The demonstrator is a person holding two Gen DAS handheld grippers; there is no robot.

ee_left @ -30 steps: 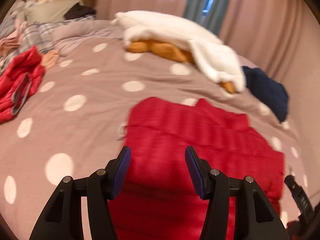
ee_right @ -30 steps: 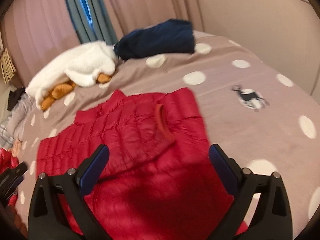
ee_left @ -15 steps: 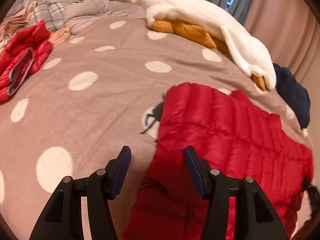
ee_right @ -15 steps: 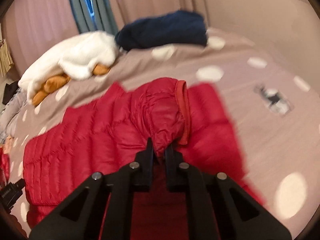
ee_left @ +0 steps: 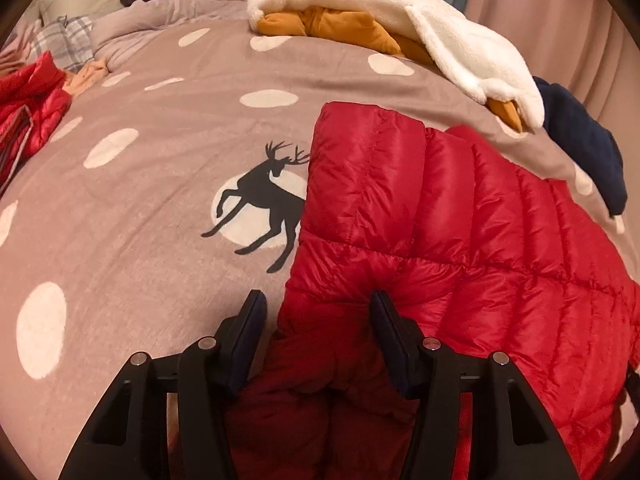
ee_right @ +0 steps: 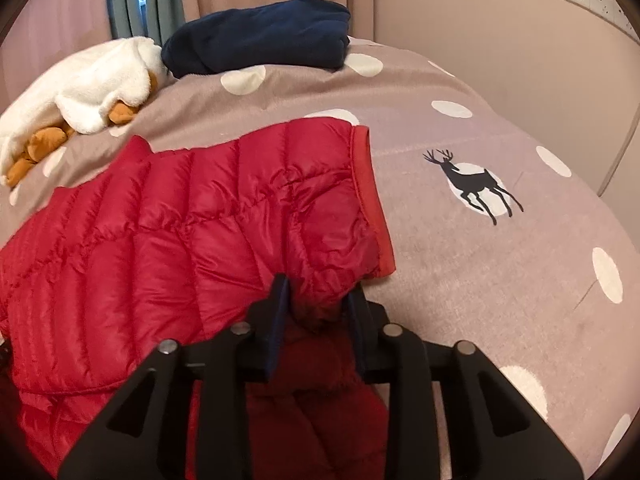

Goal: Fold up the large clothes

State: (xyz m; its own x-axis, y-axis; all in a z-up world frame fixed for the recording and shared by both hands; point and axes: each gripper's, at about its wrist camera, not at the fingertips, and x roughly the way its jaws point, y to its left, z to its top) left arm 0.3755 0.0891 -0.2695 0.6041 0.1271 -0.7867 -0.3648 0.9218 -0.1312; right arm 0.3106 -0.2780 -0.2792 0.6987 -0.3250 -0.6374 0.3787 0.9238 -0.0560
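Note:
A red quilted puffer jacket (ee_left: 460, 216) lies spread on the mauve polka-dot bedspread (ee_left: 132, 208). It also shows in the right wrist view (ee_right: 192, 216), with its orange-trimmed hem (ee_right: 370, 200) towards the right. My left gripper (ee_left: 316, 320) is open, its jaws either side of a raised fold at the jacket's left edge. My right gripper (ee_right: 318, 300) has its jaws partly apart with a bunched fold of the jacket between them, near the hem corner.
A white fleece (ee_left: 400, 12) over an orange garment (ee_left: 340, 28) lies at the far side. A folded navy garment (ee_right: 260, 36) sits beyond the jacket. Another red jacket (ee_left: 28, 108) and pillows (ee_left: 80, 4) are far left. A wall (ee_right: 500, 40) borders the bed's right.
My left gripper has moved closer to the jacket's left edge, and a fold now sits between its jaws. My right gripper's jaws, tightly shut half a second ago, have parted somewhat around the fold.

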